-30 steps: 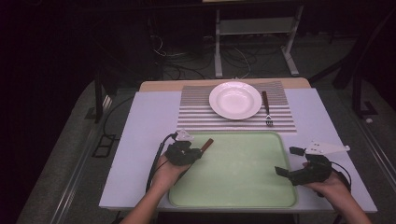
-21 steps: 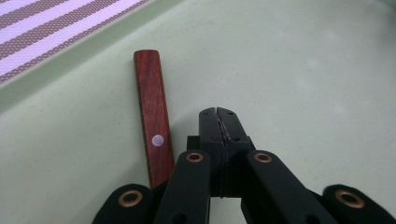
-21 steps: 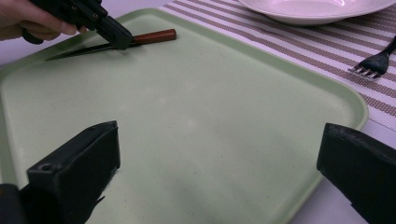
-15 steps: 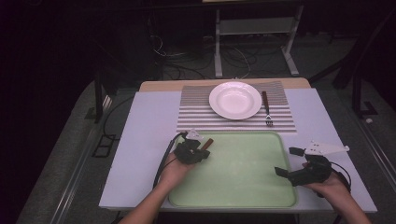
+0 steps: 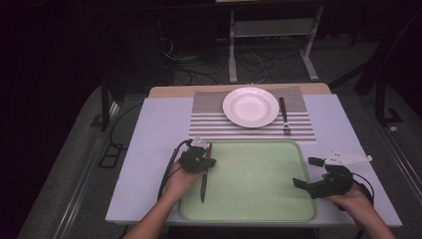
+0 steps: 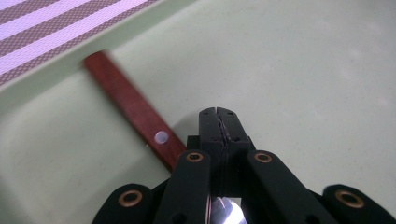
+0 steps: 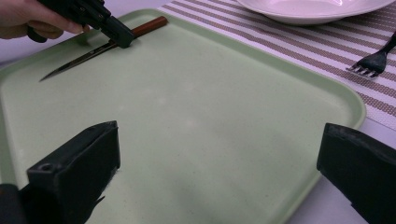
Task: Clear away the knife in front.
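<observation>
A dim room surrounds a pale counter carrying a light green tray at its near edge. Beyond the tray, at 12 o'clock, a striped placemat holds a white plate with a dark fork just to its right, at 1 o'clock.

The left tongs sit over the tray's left side, at about 9 o'clock. Their jaws are closed tight on a knife where the blade meets the handle. The knife lies along the tray's left edge, its reddish wooden handle toward the placemat and its blade tip pointing back toward the person.

The right tongs rest at the tray's right rim, at about 4 o'clock, jaws spread wide with nothing between them, facing across the tray.
</observation>
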